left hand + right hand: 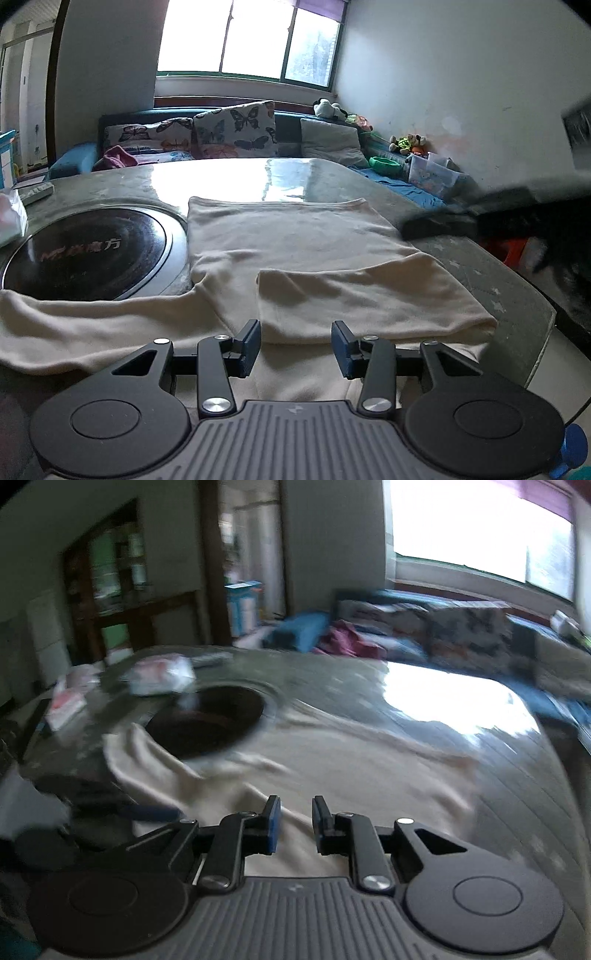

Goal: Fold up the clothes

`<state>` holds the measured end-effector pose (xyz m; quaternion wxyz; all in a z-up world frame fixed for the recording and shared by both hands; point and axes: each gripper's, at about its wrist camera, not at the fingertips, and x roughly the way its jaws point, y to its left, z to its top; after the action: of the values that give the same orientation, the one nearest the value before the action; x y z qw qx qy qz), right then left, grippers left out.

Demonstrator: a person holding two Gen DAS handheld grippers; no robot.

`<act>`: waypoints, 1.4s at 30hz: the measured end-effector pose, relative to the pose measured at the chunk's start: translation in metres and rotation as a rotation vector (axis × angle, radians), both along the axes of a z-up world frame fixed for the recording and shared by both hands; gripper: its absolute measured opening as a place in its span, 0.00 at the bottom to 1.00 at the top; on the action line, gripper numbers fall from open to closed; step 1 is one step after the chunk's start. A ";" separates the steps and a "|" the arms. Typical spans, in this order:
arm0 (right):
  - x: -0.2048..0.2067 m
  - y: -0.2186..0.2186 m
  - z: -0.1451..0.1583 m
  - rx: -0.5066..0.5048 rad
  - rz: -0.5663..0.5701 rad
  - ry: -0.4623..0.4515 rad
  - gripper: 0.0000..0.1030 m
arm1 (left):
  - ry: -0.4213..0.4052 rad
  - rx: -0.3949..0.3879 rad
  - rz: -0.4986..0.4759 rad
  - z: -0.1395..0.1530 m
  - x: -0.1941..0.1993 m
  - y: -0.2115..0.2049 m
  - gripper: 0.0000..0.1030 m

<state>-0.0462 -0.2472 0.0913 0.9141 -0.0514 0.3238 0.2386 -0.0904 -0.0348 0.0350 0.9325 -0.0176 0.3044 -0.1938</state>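
Note:
A cream long-sleeved top [295, 251] lies flat on the grey table [480, 266]. Its right sleeve [369, 299] is folded across the body. Its left sleeve [74, 325] stretches out to the left below the round cooktop. My left gripper [295, 343] is open and empty, just above the near part of the top. In the right wrist view, which is blurred by motion, the top [332, 760] spreads ahead. My right gripper [295, 823] is open and empty above its near edge. It also shows as a dark blur at the right of the left wrist view [461, 218].
A round black cooktop [88, 251] is set into the table at the left, partly under the sleeve. White bags [162, 674] and packets lie beyond it. A sofa with butterfly cushions [236, 129] stands behind the table under the window.

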 end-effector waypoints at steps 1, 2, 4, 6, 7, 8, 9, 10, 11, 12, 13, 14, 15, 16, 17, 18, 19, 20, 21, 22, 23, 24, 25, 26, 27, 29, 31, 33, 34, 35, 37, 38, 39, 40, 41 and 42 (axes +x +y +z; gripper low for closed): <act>-0.002 -0.012 -0.003 -0.008 -0.029 0.011 0.17 | 0.002 0.004 0.001 -0.001 0.002 -0.001 0.43; -0.007 -0.026 -0.007 -0.018 -0.060 0.022 0.17 | 0.006 0.009 0.005 -0.002 0.005 -0.002 0.43; -0.015 -0.046 -0.015 -0.022 -0.106 0.043 0.17 | 0.016 0.018 0.014 -0.003 0.010 -0.005 0.43; -0.023 -0.061 -0.024 -0.021 -0.141 0.071 0.17 | 0.020 0.027 0.023 -0.004 0.015 -0.006 0.43; -0.027 -0.065 -0.028 -0.023 -0.144 0.077 0.17 | 0.023 0.033 0.026 -0.005 0.017 -0.007 0.43; -0.030 -0.069 -0.031 -0.026 -0.142 0.079 0.17 | 0.026 0.038 0.025 -0.005 0.018 -0.009 0.43; -0.033 -0.070 -0.033 -0.027 -0.137 0.075 0.17 | 0.029 0.041 0.021 -0.006 0.020 -0.010 0.43; -0.035 -0.071 -0.035 -0.024 -0.132 0.072 0.16 | 0.032 0.046 0.019 -0.007 0.021 -0.012 0.43; -0.036 -0.071 -0.038 -0.013 -0.127 0.071 0.16 | 0.033 0.052 0.019 -0.007 0.022 -0.013 0.40; -0.036 -0.071 -0.040 -0.007 -0.121 0.074 0.16 | 0.032 0.057 0.020 -0.008 0.022 -0.015 0.31; -0.036 -0.070 -0.043 -0.010 -0.115 0.077 0.16 | 0.030 0.062 0.021 -0.008 0.022 -0.016 0.25; -0.036 -0.068 -0.047 -0.021 -0.109 0.078 0.16 | 0.027 0.065 0.021 -0.008 0.022 -0.016 0.15; -0.036 -0.067 -0.050 -0.031 -0.106 0.082 0.16 | 0.023 0.067 0.022 -0.006 0.022 -0.016 0.08; -0.036 -0.067 -0.053 -0.038 -0.107 0.088 0.16 | 0.019 0.068 0.022 -0.005 0.022 -0.016 0.05; -0.035 -0.067 -0.055 -0.041 -0.107 0.093 0.16 | 0.015 0.067 0.023 -0.003 0.021 -0.016 0.04; -0.036 -0.069 -0.055 -0.038 -0.106 0.097 0.16 | 0.011 0.065 0.026 0.000 0.021 -0.015 0.03; -0.035 -0.070 -0.054 -0.036 -0.105 0.102 0.16 | 0.006 0.062 0.029 0.003 0.020 -0.014 0.03; -0.035 -0.071 -0.052 -0.034 -0.103 0.104 0.16 | -0.003 0.058 0.031 0.007 0.018 -0.012 0.02; -0.034 -0.072 -0.049 -0.030 -0.098 0.101 0.16 | -0.011 0.054 0.033 0.010 0.016 -0.011 0.02; -0.033 -0.074 -0.046 -0.028 -0.095 0.095 0.16 | -0.019 0.050 0.037 0.014 0.014 -0.009 0.02; -0.031 -0.074 -0.043 -0.030 -0.095 0.083 0.16 | -0.024 0.044 0.041 0.017 0.012 -0.007 0.02; -0.028 -0.075 -0.039 -0.031 -0.099 0.069 0.16 | -0.026 0.039 0.042 0.019 0.010 -0.005 0.02; -0.023 -0.076 -0.036 -0.034 -0.108 0.054 0.16 | -0.027 0.039 0.044 0.020 0.009 -0.004 0.02; -0.017 -0.077 -0.034 -0.035 -0.117 0.046 0.16 | -0.026 0.043 0.048 0.021 0.008 -0.003 0.02; -0.011 -0.079 -0.033 -0.034 -0.124 0.045 0.16 | -0.024 0.048 0.050 0.020 0.008 -0.002 0.02; 0.005 -0.083 -0.034 -0.022 -0.142 0.059 0.16 | -0.012 0.060 0.058 0.017 0.009 -0.002 0.02; 0.017 -0.085 -0.035 -0.011 -0.148 0.068 0.16 | 0.001 0.062 0.061 0.014 0.010 -0.001 0.02; 0.030 -0.088 -0.035 0.013 -0.147 0.085 0.16 | 0.007 0.065 0.056 0.013 0.010 -0.002 0.02; 0.036 -0.088 -0.035 0.021 -0.144 0.094 0.16 | 0.009 0.066 0.052 0.012 0.010 -0.003 0.02; 0.040 -0.088 -0.037 0.021 -0.138 0.107 0.16 | 0.013 0.067 0.048 0.011 0.010 -0.003 0.02; 0.051 -0.085 -0.044 0.019 -0.128 0.149 0.16 | 0.021 0.070 0.045 0.008 0.010 -0.004 0.02; 0.056 -0.084 -0.048 0.018 -0.123 0.171 0.16 | 0.025 0.072 0.044 0.006 0.011 -0.004 0.02; 0.060 -0.083 -0.051 0.018 -0.118 0.190 0.16 | 0.030 0.071 0.044 0.005 0.011 -0.004 0.03; 0.062 -0.083 -0.055 0.020 -0.111 0.205 0.17 | 0.036 0.071 0.044 0.004 0.011 -0.004 0.04; 0.064 -0.082 -0.057 0.021 -0.104 0.215 0.16 | 0.041 0.071 0.043 0.002 0.011 -0.003 0.04; 0.063 -0.081 -0.057 0.016 -0.098 0.212 0.13 | 0.047 0.073 0.043 0.001 0.012 -0.003 0.05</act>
<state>0.0171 -0.3278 0.0338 0.8857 -0.0028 0.4189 0.2001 -0.0788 -0.0380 0.0358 0.9291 0.0051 0.3324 -0.1619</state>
